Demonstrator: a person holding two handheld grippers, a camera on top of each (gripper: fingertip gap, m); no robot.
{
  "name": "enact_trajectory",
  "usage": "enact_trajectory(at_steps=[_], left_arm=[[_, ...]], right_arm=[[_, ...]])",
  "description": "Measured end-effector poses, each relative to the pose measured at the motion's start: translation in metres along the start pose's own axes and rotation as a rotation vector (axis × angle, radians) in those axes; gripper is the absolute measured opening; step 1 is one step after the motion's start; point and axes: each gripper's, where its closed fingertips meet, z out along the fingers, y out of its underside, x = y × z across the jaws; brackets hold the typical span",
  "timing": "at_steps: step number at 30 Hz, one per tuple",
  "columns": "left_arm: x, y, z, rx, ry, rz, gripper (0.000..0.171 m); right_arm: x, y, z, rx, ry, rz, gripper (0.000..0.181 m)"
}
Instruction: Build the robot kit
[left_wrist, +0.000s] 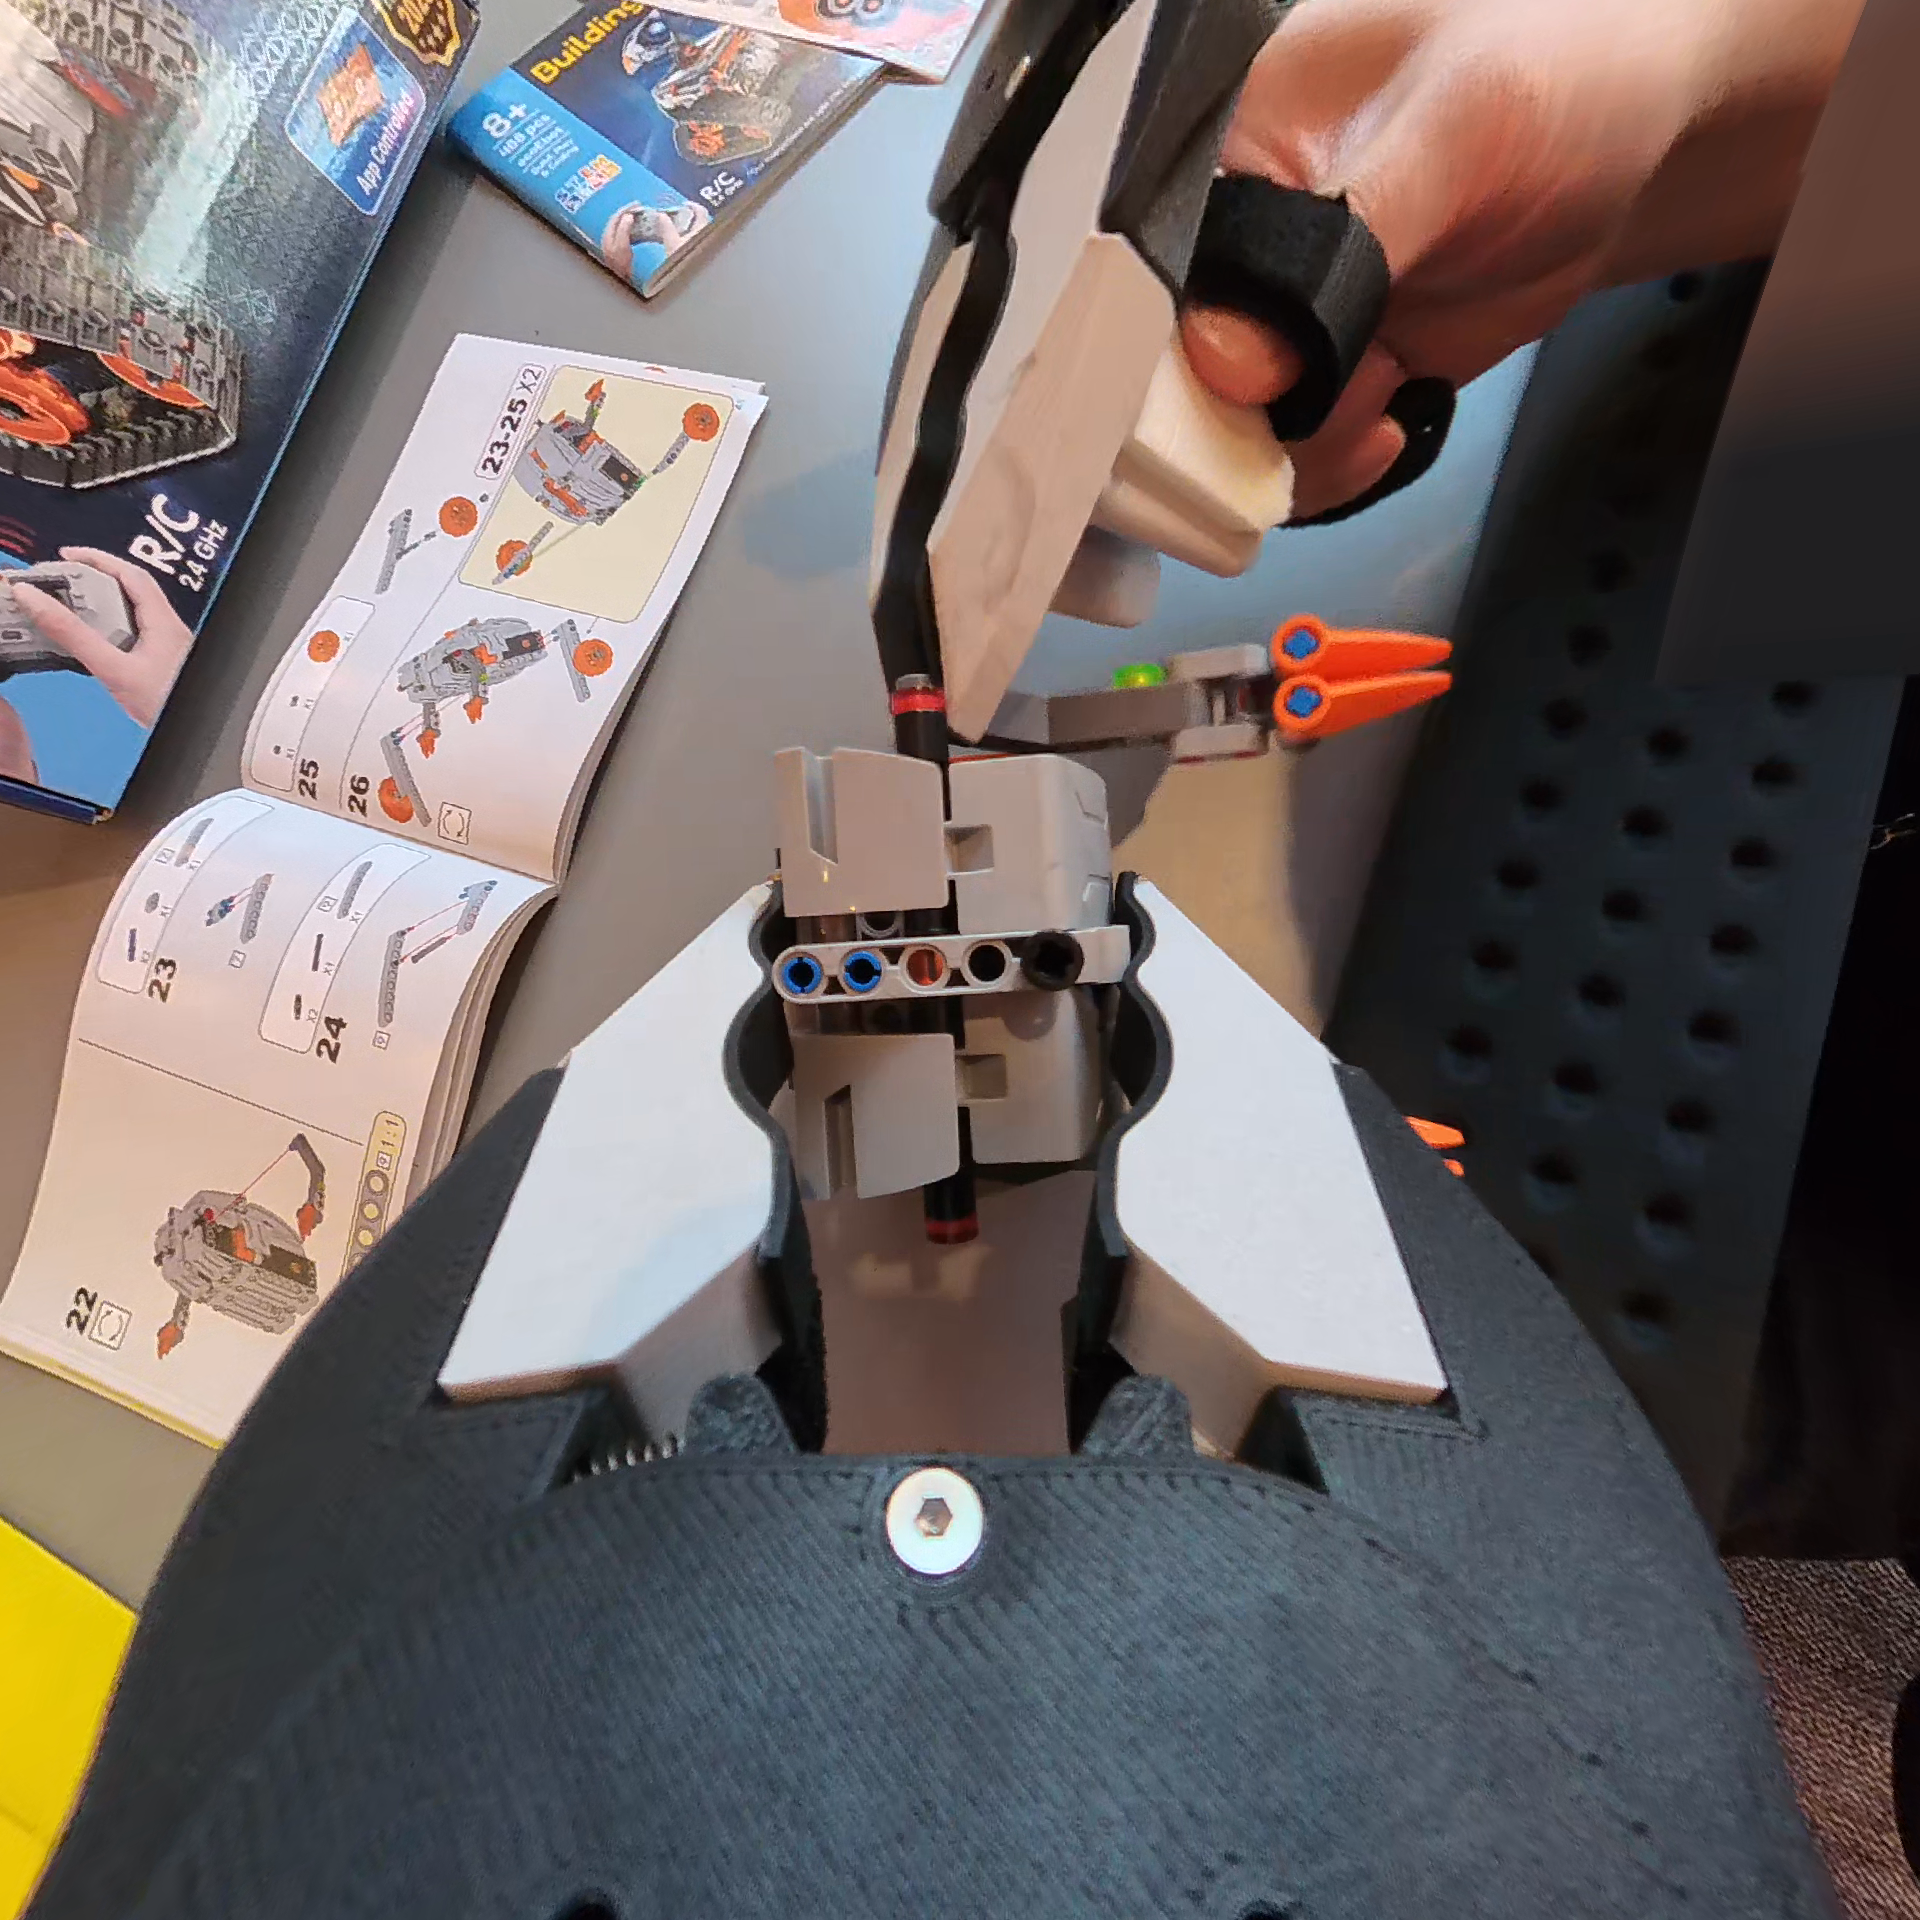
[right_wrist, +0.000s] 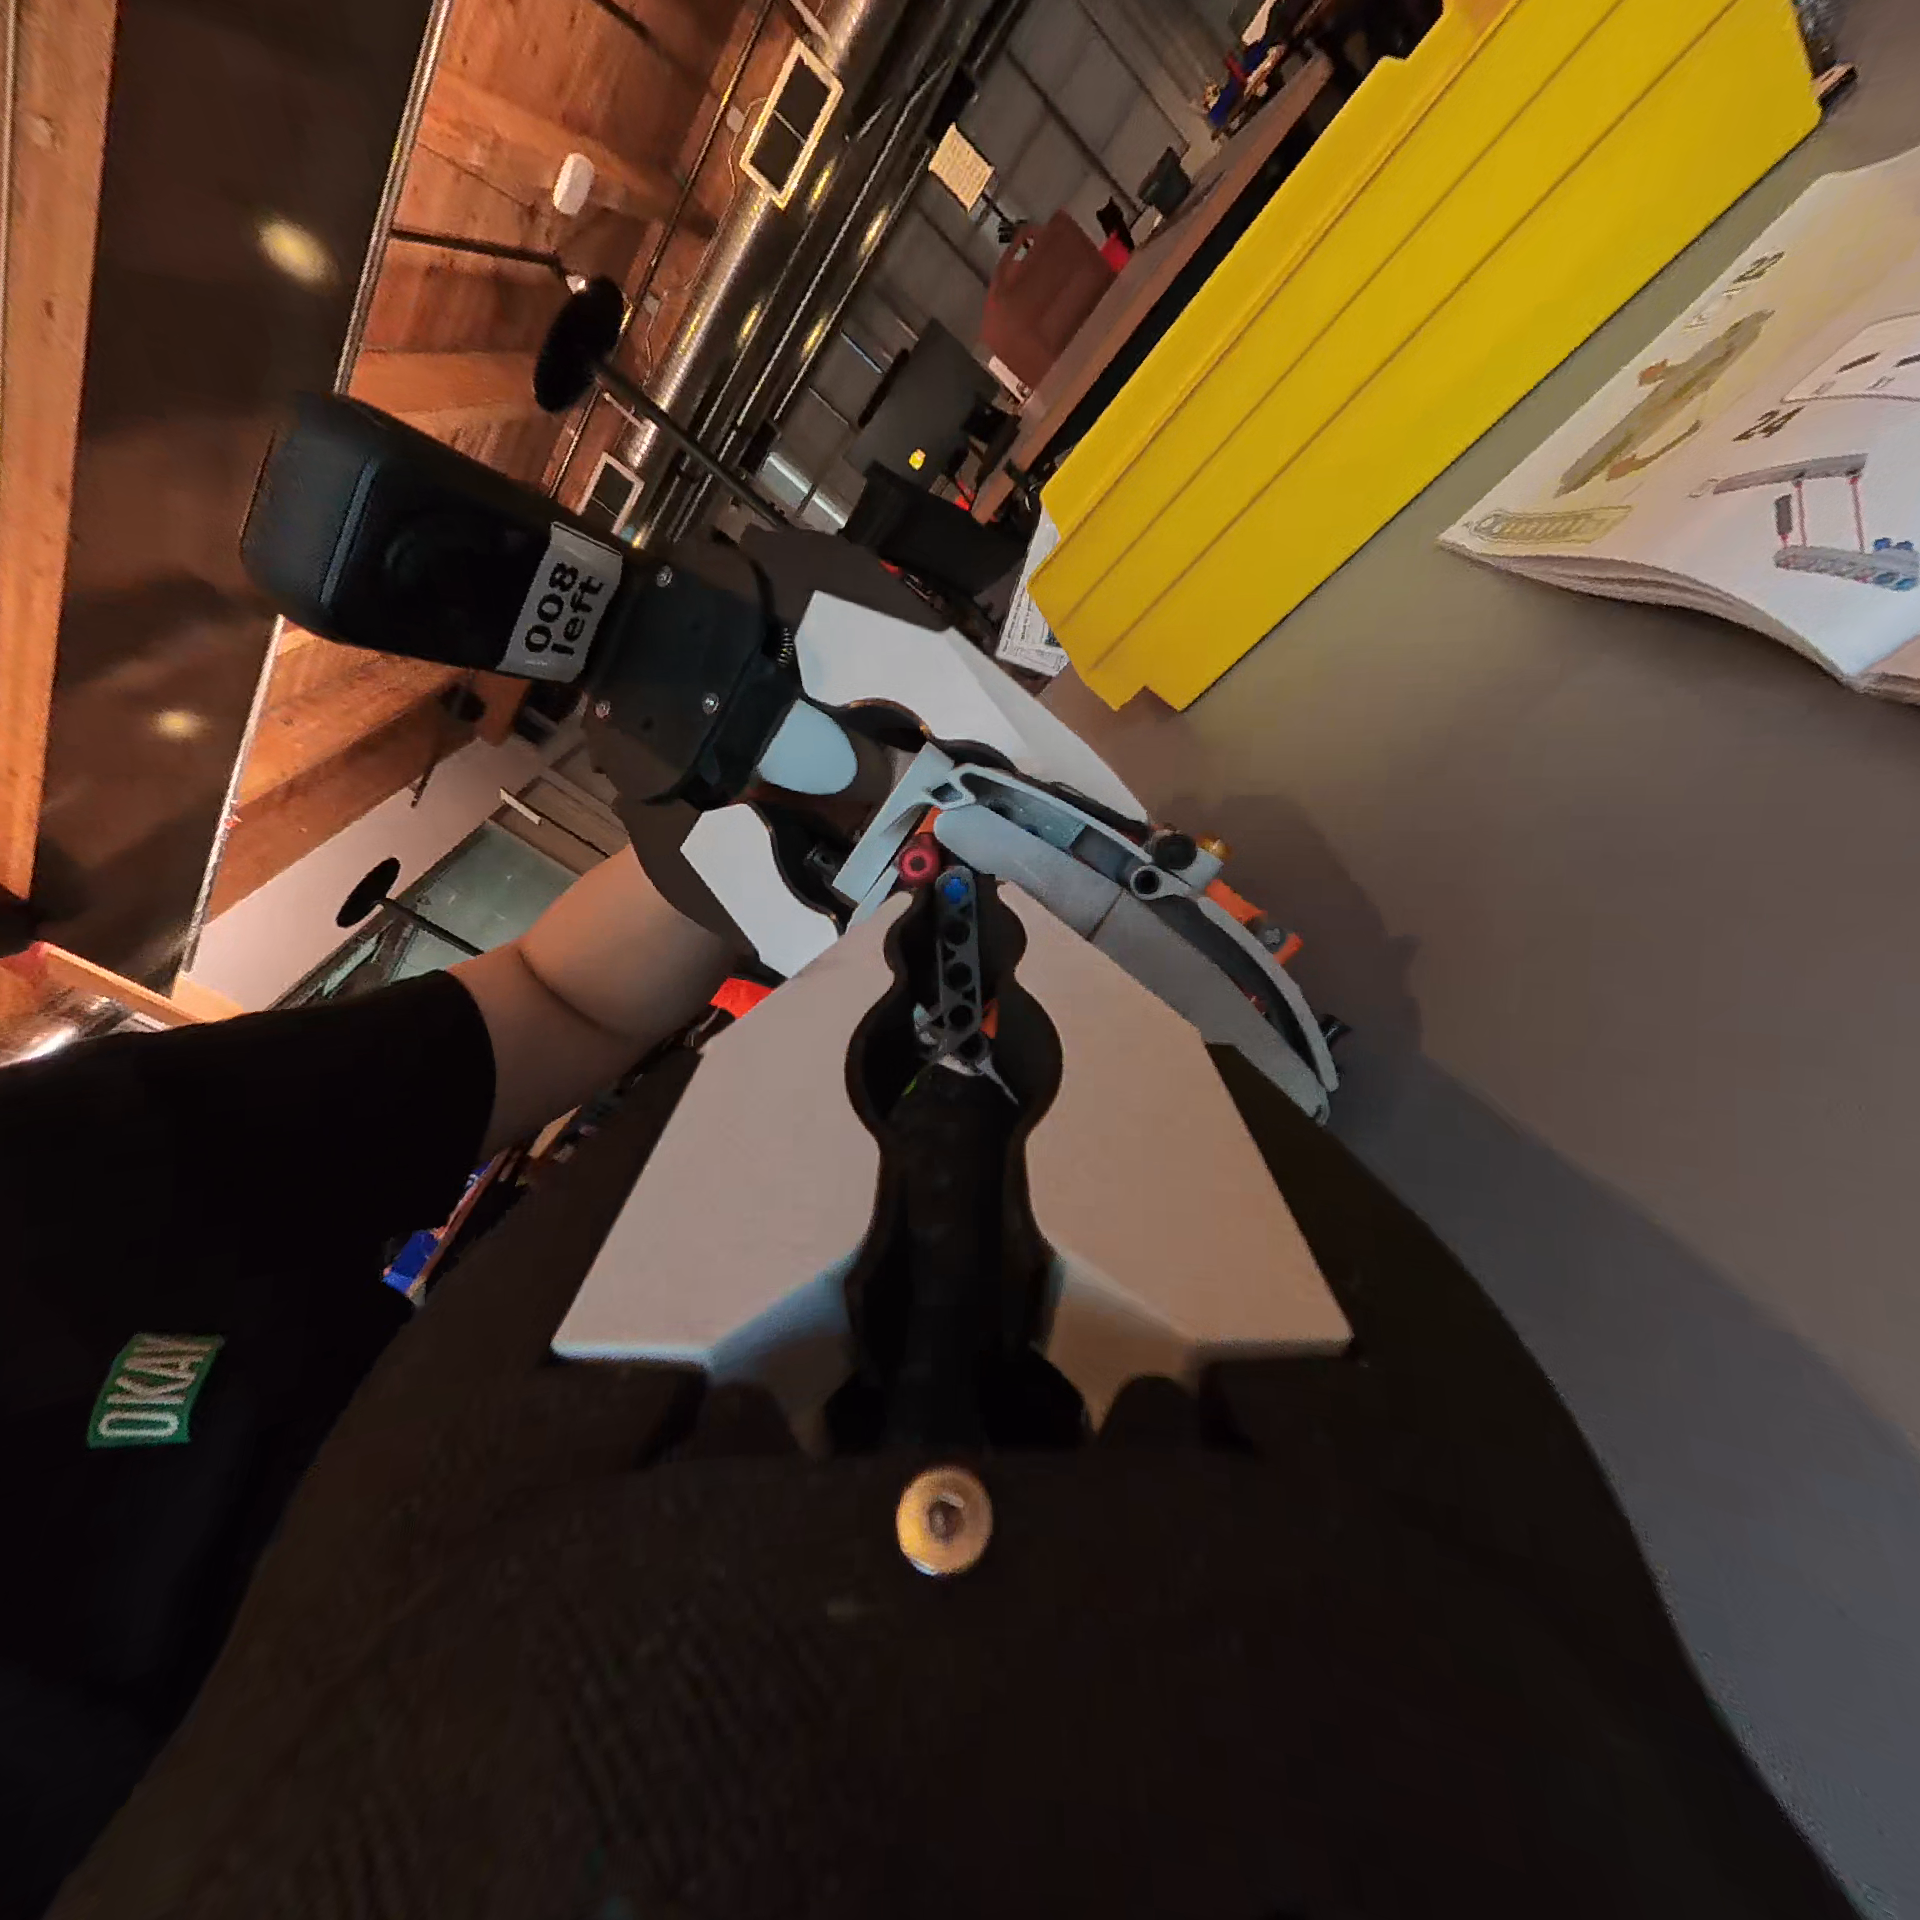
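The left gripper (left_wrist: 951, 1039) has a matt black, ridged printed-plastic body, smooth pale grey fingers (left_wrist: 644, 1143) and 1 shiny metal screw (left_wrist: 933, 1524). The brick model (left_wrist: 935, 935) is smooth plastic. The instruction booklet (left_wrist: 343, 883) is glossy paper; the desk (right_wrist: 1558, 935) matt grey.

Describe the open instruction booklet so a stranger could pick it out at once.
Start at the grey table. To the left of the left gripper, which clamps a grey brick model, the open instruction booklet lies flat with its white pages curling up. Unlike the glossy blue toy box and the closed blue booklet beyond it, it shows numbered assembly drawings.
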Motion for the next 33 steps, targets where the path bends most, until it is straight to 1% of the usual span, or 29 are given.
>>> enact_trajectory(at_steps=[3, 7, 9, 11, 15, 18, 20, 24, 28, 33], left_arm=[[0.0004, -0.0004, 0.0005, -0.007, 0.000, 0.003, 0.060], [0.0019, -0.0003, 0.0003, -0.012, 0.011, 0.017, 0.060], [0.0012, -0.0002, 0.0003, -0.013, 0.012, 0.009, 0.060], [-0.0011, 0.0005, -0.0004, -0.007, 0.017, -0.015, 0.060], [-0.0018, 0.0006, -0.0010, 0.014, 0.007, -0.031, 0.060], [-0.0015, 0.0003, -0.0011, 0.021, -0.001, -0.027, 0.060], [-0.0006, 0.0003, -0.0011, 0.020, 0.001, -0.019, 0.060], [-0.0009, -0.0002, -0.0002, 0.002, -0.004, -0.012, 0.060], [0.0006, -0.0005, 0.0008, -0.016, 0.007, 0.018, 0.060], [-0.0010, -0.0011, 0.0023, -0.032, 0.010, 0.012, 0.060]], right_arm=[[0.0006, 0.0001, -0.0009, -0.061, 0.044, -0.060, 0.007], [-0.0001, 0.0045, -0.0009, -0.212, 0.084, -0.170, 0.007], [0.0012, 0.0031, 0.0003, -0.231, 0.088, -0.195, 0.007], [0.0019, 0.0013, 0.0026, -0.189, 0.079, -0.179, 0.007], [0.0014, -0.0009, 0.0032, -0.020, 0.024, -0.041, 0.007], [0.0006, 0.0013, 0.0035, 0.076, 0.014, 0.057, 0.007], [-0.0003, 0.0024, 0.0030, 0.103, 0.017, 0.059, 0.007], [0.0013, 0.0021, 0.0022, -0.044, 0.095, -0.091, 0.007], [0.0010, 0.0070, 0.0000, -0.261, 0.098, -0.165, 0.007], [0.0038, 0.0061, -0.0003, -0.389, 0.147, -0.273, 0.007]])
